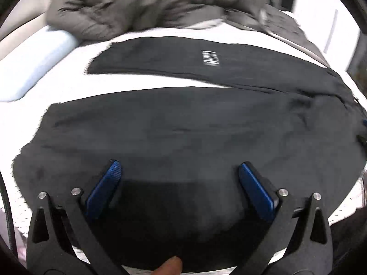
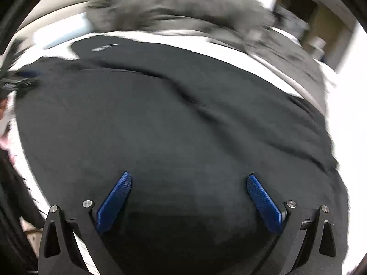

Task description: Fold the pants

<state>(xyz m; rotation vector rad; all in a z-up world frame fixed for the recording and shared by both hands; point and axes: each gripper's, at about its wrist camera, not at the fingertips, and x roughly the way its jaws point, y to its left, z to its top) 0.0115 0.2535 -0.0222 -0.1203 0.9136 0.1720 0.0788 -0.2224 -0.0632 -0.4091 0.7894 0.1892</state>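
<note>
Across the white bed sheet (image 1: pixel 68 84) we have the dark charcoal fabric pants (image 1: pixel 183 123) spread flat, legs apart. Our left tool (image 1: pixel 180 171) and right tool (image 2: pixel 189 183) hover over the near leg, fingers wide apart, gripping nothing. Pinching one layer, or sheet too, could skew our fold; the crumpled grey duvet (image 1: pixel 149 4) crowds the far side.

White print (image 1: pixel 210 57) on the pants (image 1: pixel 183 128) smeared, perhaps lettering; grey bedding (image 2: pixel 183 6) motion-blurred in right wrist view
</note>
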